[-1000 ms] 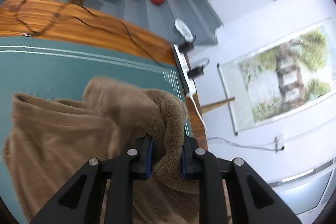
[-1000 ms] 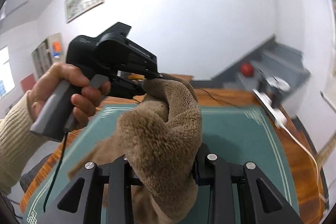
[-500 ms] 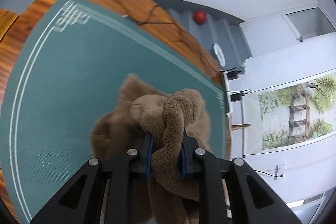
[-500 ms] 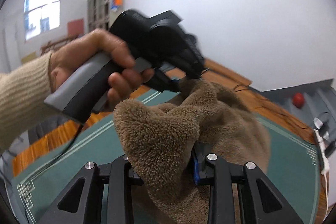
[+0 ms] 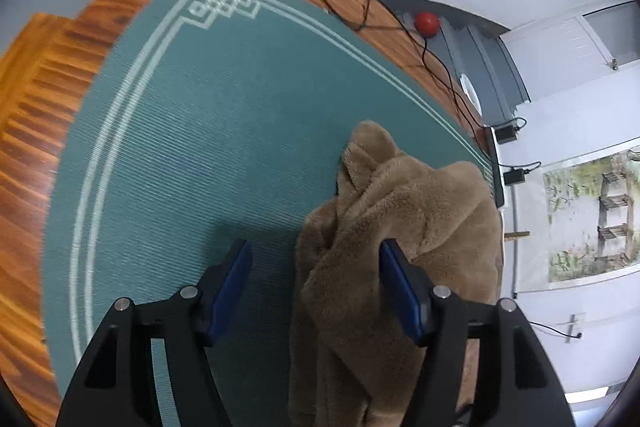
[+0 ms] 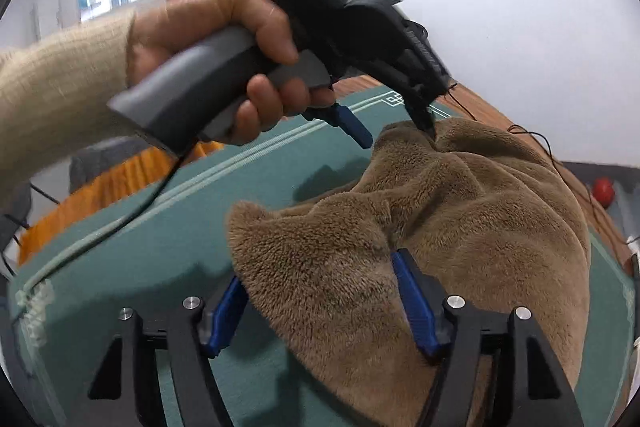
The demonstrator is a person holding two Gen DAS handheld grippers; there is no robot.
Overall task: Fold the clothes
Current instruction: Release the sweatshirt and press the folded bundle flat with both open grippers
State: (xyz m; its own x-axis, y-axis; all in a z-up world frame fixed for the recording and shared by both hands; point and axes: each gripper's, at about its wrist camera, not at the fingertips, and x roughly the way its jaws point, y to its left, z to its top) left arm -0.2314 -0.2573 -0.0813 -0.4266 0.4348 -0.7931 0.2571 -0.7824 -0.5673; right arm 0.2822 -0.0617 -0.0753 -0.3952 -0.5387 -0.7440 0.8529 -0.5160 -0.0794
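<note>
A brown fleece garment [image 5: 404,211] lies bunched on the green mat [image 5: 192,131]. In the left wrist view my left gripper [image 5: 315,245] has its jaws opening. The fleece leans on the right pad [image 5: 400,291], and the left pad [image 5: 232,279] is bare over the mat. In the right wrist view my right gripper [image 6: 318,267] is also opening, with a fold of the garment [image 6: 460,211] lying loose between and over its blue pads. The left gripper [image 6: 394,137], held in a hand [image 6: 224,39] with a cream sleeve, hovers at the garment's far edge.
The mat [image 6: 120,259] covers a wooden table [image 5: 36,163]. A black cable [image 5: 360,15] runs along the table's far edge toward a power strip [image 5: 496,179]. Beyond it are a red ball [image 5: 427,23] on grey steps and a wall painting [image 5: 592,219].
Both grippers came down with the garment held up and shut on it. Now the fleece rests on the mat and both sets of jaws have spread apart, releasing it.
</note>
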